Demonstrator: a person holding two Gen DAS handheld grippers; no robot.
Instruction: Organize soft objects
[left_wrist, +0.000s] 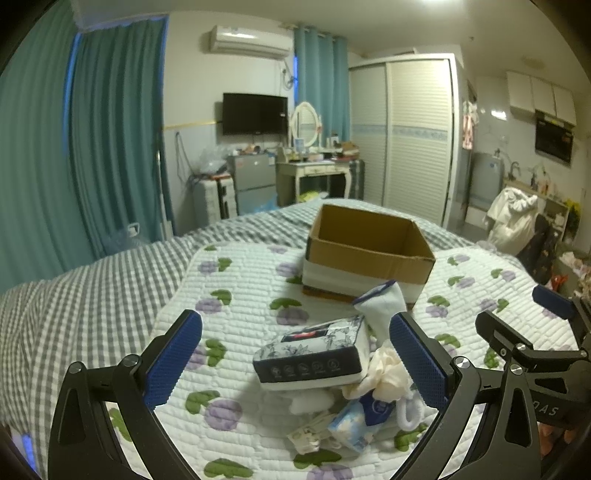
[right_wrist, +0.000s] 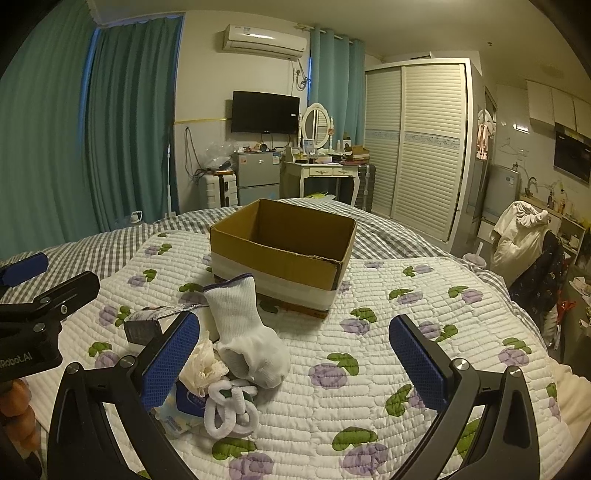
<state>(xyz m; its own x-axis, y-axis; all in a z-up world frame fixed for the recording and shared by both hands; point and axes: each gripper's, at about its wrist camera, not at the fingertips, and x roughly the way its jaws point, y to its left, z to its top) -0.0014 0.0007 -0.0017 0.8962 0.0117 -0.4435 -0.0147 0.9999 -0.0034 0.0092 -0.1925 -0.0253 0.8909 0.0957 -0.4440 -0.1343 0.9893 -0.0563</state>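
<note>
An open, empty cardboard box (left_wrist: 369, 251) (right_wrist: 284, 243) stands on the quilted floral pad (left_wrist: 243, 280) (right_wrist: 369, 332) on the bed. In front of it lies a heap of soft items: a dark floral tissue pack (left_wrist: 314, 354), a white sock (right_wrist: 247, 332) (left_wrist: 380, 306), a cream fabric flower (right_wrist: 205, 363) (left_wrist: 386, 371), white hair ties (right_wrist: 231, 410) (left_wrist: 408, 411) and a blue-white packet (left_wrist: 354, 424) (right_wrist: 181, 406). My left gripper (left_wrist: 295, 360) is open, hovering with the tissue pack between its fingers. My right gripper (right_wrist: 295, 358) is open, the sock just inside its left finger.
A grey checked bedspread (left_wrist: 92, 295) surrounds the pad. Beyond the bed stand a dressing table (right_wrist: 325, 173), a small fridge (right_wrist: 256, 177), a suitcase (right_wrist: 218, 192), a wardrobe (right_wrist: 417, 147) and teal curtains (right_wrist: 110, 129). A chair with clothes (right_wrist: 528, 243) stands at the right.
</note>
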